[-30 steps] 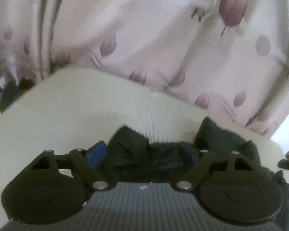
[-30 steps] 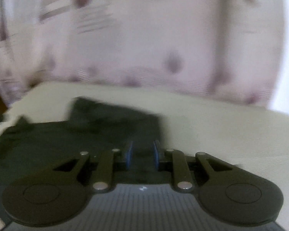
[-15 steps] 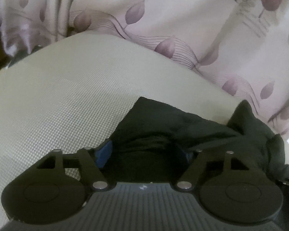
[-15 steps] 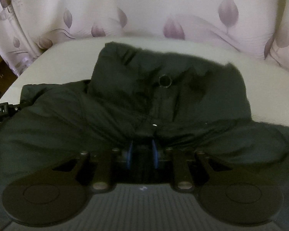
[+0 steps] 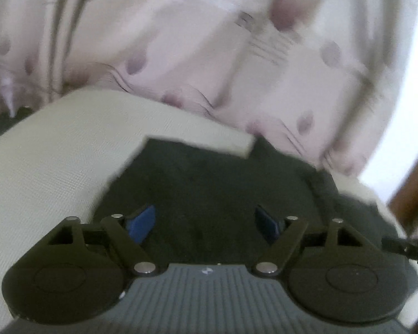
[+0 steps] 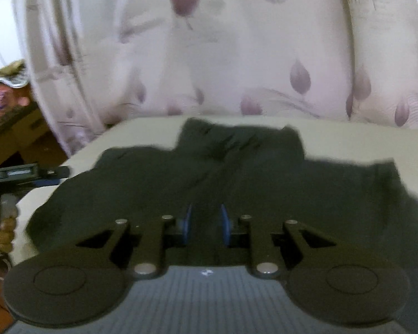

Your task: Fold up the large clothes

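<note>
Lies spread on the worktop (image 6: 348,136): dark coat (image 6: 237,172), ready for folding. Left gripper (image 5: 207,221): fingers wide apart, holding nothing. Right gripper (image 6: 206,224): fingers nearly together, maybe pinching cloth to lift it; hard to tell.

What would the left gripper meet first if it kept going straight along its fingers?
Probably the dark garment, which fills the space ahead of the open left gripper; the blur leaves depth uncertain.

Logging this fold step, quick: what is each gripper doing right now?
Left gripper: open, jaws spread wide over the dark garment, gripping nothing.
Right gripper: jaws narrow; whether they pinch the dark garment cannot be told.
</note>
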Available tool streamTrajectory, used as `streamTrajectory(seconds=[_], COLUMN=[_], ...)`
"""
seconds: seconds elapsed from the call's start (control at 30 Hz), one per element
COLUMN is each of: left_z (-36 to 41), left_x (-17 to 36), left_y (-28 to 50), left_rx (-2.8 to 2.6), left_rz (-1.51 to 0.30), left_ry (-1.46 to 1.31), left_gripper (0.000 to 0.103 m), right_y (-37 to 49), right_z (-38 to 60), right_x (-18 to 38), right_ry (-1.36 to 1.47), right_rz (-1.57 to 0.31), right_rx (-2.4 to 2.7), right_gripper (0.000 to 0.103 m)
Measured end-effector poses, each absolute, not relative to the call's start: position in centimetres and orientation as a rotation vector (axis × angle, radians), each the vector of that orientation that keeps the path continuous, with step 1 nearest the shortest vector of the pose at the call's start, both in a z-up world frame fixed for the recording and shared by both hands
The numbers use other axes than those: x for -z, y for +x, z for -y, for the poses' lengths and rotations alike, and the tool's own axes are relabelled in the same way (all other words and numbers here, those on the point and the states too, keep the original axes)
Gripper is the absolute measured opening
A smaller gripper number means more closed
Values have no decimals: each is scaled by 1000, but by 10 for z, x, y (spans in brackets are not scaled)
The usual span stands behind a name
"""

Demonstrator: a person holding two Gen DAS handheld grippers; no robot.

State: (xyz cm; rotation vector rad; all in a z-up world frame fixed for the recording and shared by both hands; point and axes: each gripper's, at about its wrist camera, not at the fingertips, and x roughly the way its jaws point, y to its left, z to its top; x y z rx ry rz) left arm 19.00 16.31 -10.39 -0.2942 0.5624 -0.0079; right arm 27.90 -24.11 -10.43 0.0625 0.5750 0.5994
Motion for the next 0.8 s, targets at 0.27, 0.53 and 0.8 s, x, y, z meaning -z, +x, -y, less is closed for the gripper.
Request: streamTrajectory(seconds=[0.27,0.53,0.8], left_z=[-137,-140,-137], left_x=[140,148,148], left_y=[167,170,171], left_rx=[-3,-15,-8], left_rz=[-620,-632,-638], left_ry=[-282,-284,-283], left_gripper=[81,82,87], right_y=[227,239,216], right_z=[177,175,134], right_x=[152,170,134], right_ry=[-175,-138,-131], right_rz=[-554,-601,-531], right_rx=[-646,-635,-709], right_gripper=[20,20,21])
